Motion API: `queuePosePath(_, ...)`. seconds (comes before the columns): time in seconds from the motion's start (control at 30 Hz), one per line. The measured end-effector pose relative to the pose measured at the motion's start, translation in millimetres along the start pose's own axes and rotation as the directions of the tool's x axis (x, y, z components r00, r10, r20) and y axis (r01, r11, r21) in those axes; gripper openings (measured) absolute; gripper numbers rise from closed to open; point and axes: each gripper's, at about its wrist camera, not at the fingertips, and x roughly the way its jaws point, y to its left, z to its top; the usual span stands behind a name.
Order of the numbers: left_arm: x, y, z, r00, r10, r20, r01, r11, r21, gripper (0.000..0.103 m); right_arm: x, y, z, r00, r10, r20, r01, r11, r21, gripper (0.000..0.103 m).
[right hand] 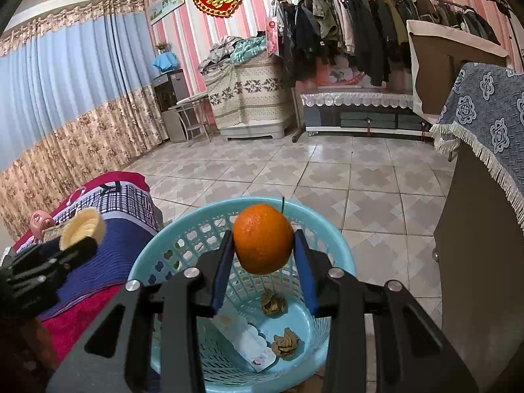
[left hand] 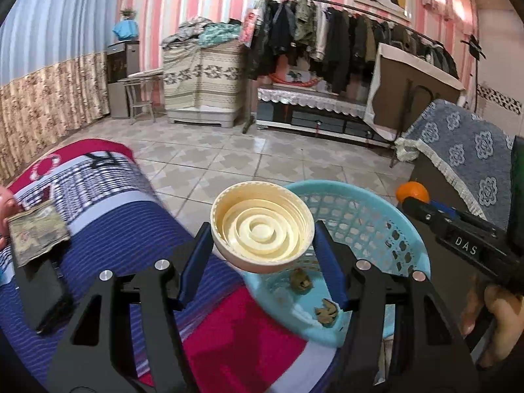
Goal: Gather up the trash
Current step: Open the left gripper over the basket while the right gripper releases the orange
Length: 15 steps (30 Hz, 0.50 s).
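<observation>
The left gripper (left hand: 262, 255) clamps a cream plastic lid (left hand: 262, 226), ribbed with concentric rings inside (open side up), at the turquoise lattice basket's (left hand: 406, 229) near rim. The right gripper (right hand: 263, 263) pinches a round orange (right hand: 263, 237) with a green stem above the same basket, where two crumpled brown scraps (right hand: 285, 342) and a card lie.

Left of our left tongs, a pink object (left hand: 6, 206) is cut off by the frame edge, unidentifiable.
</observation>
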Motion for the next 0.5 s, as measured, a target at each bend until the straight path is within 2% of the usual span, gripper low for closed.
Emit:
queuePosePath(0.23,30,-18,3,0.999,-0.023,-0.035,0.025,0.999,0.048,0.062,8,-1,-3,1.000,-0.002,-0.017,0.002,1.000,0.004,0.037)
queuePosePath(0.3,33,-18,6,0.999,-0.017,-0.038,0.019,0.998,0.053,0.073,9,0,-3,1.000,-0.004,-0.016,0.004,1.000,0.002,0.037)
queuePosePath(0.37,32,-15,9,1.000,-0.002,-0.026,0.004,0.999,0.051,0.080,10,0,-3,1.000,-0.005,-0.017,0.005,1.000,-0.002,0.037)
queuePosePath(0.5,25,-2,12,0.999,0.035,-0.012,-0.035,0.999,0.036,0.086,11,-1,-3,1.000,-0.002,-0.018,0.002,1.000,-0.001,0.037)
